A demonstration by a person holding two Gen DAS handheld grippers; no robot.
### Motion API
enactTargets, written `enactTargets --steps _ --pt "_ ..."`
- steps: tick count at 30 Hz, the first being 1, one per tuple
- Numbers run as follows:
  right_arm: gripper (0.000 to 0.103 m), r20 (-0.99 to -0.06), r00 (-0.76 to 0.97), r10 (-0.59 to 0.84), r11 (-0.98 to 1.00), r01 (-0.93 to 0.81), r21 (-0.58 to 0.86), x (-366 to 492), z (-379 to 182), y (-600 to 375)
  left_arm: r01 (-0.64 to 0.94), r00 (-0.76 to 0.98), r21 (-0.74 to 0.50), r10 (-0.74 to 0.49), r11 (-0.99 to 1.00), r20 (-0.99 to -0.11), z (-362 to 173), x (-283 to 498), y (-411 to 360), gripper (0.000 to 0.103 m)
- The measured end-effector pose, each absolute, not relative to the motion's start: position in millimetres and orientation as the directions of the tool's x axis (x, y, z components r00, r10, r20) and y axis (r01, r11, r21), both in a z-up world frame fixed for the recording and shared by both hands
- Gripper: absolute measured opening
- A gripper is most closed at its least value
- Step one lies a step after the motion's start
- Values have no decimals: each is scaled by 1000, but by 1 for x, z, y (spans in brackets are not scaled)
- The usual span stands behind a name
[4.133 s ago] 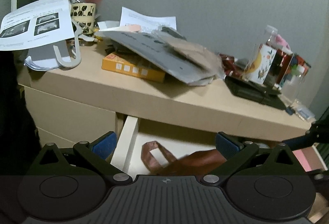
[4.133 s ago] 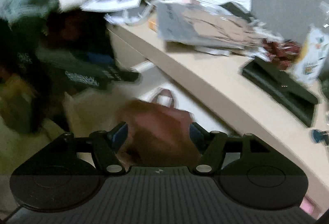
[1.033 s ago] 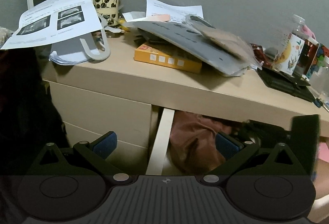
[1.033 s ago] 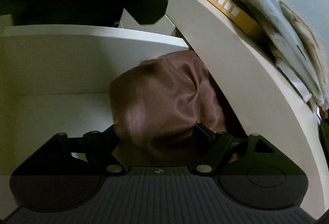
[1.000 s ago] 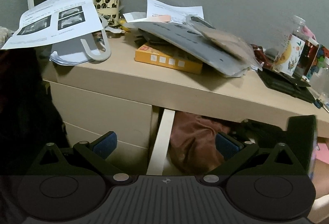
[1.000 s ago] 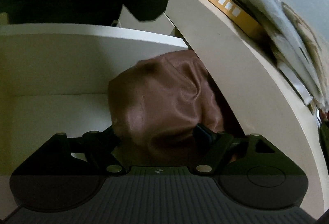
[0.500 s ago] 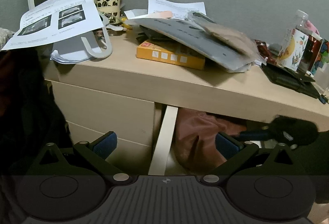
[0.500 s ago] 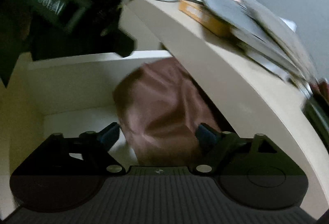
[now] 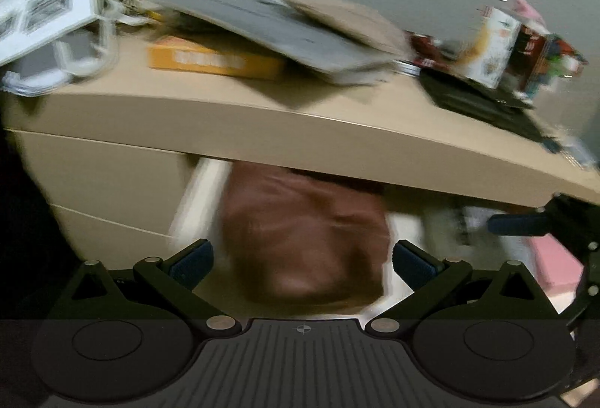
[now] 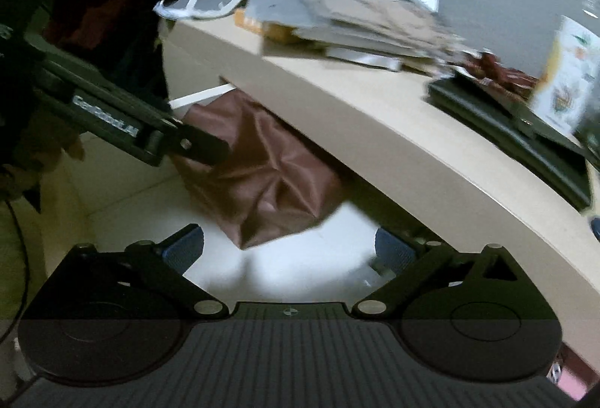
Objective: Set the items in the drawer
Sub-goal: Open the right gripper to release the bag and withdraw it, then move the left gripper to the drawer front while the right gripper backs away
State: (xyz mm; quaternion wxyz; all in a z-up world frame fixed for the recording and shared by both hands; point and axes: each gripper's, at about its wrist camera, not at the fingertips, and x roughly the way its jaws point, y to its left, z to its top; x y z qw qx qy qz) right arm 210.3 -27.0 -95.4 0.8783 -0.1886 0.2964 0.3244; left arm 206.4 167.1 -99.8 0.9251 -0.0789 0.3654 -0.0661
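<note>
Two grippers face an open drawer [image 10: 307,269] under a cluttered counter [image 9: 300,130]. Inside it, a crumpled brown satin bag [image 10: 262,179] lies partly tucked beneath the counter's front edge. Left gripper [image 9: 302,263] and right gripper [image 10: 288,246] both have jaws spread wide, gripping nothing — the bag sits just ahead of each. On the counter: an orange box [image 9: 210,61] under a heap of grey papers [image 9: 270,21], a black case [image 10: 525,130], a bottle [image 9: 491,44]. Left view is motion-blurred.
</note>
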Motion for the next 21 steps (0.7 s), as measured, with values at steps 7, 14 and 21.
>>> enactTargets --steps 7,14,21 --pt "101 -630 636 445 789 -612 -60 195 -91 -78 1 680 -123 -90 992 -728 -119 232 144 103" --pt "101 -599 662 450 829 -559 6 187 -92 -110 -9 651 -88 -61 996 -756 -122 231 150 103" --pt "101 -577 702 417 875 -483 44 188 -93 -124 -9 683 -27 -14 1000 -731 -118 224 143 103"
